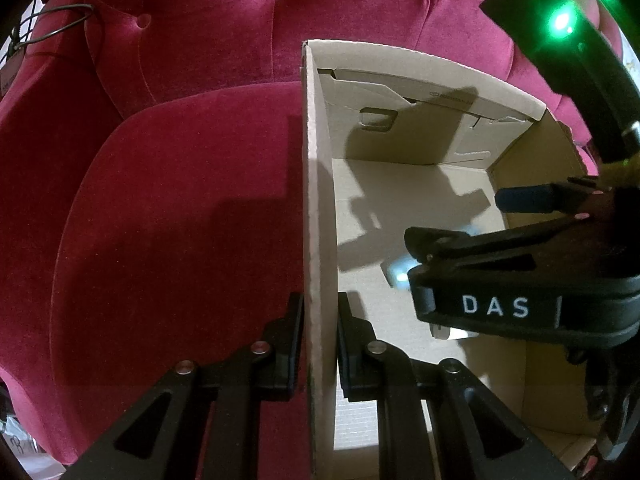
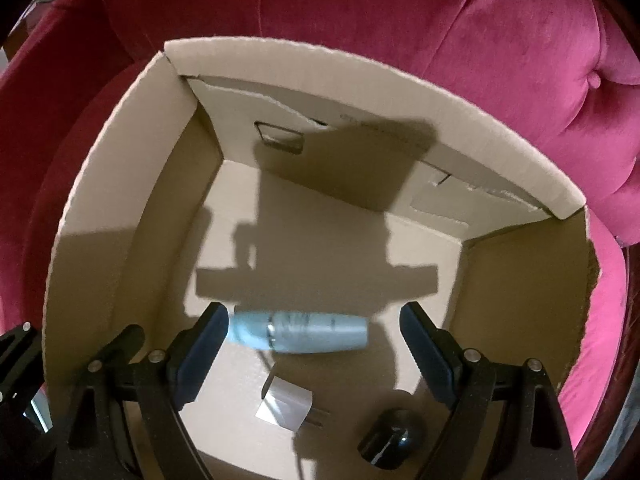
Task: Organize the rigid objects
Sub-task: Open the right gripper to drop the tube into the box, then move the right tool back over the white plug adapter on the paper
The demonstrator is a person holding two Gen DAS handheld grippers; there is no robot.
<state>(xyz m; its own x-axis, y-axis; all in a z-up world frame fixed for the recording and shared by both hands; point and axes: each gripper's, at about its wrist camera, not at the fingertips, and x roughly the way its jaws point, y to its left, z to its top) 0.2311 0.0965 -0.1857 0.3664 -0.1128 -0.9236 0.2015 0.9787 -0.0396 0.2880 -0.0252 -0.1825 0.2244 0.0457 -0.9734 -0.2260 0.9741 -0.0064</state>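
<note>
Open brown cardboard box (image 2: 120,200) on crimson velvet tufted sofa (image 1: 180,200). Left gripper (image 1: 320,344): jaws clamped on box's left wall. Right gripper (image 2: 312,344): jaws spread wide, nothing held. On box floor: pale-blue cylindrical bottle (image 2: 300,332) lying sideways, white plug adapter (image 2: 286,404), black round knob (image 2: 392,440).

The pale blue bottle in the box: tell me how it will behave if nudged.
The pale blue bottle lies on its side on the flat floor of the cardboard box, so it would probably roll. It looks like rigid plastic, likely light. Its blurred outline between the open right tool fingers suggests it may already be moving.
</note>
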